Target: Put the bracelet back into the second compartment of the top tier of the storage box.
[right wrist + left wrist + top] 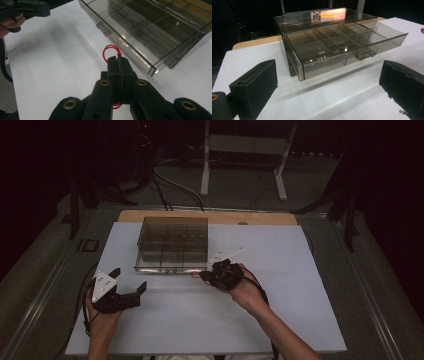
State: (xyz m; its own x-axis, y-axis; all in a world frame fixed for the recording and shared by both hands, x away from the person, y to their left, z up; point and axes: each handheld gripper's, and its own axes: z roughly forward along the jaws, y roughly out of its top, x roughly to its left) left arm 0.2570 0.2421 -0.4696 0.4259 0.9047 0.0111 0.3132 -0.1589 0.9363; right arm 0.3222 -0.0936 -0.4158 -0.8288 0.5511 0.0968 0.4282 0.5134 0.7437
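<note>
A white board (pixel 280 310) is laid on the table, and a compartment box (pixel 172 236) is set on its far part, left of the middle. A drawer (pixel 347 47) is drawn out of the box toward the near side. Just near and right of the drawer's front, a cord loop (pixel 110 51) is pinched in the right gripper (pixel 206 277). The left gripper (pixel 131 285) is held near the board's left edge, well apart from the box.

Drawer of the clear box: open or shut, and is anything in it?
Open: the drawer stands pulled out past the box, handle forward. Its visible compartments look empty.
</note>
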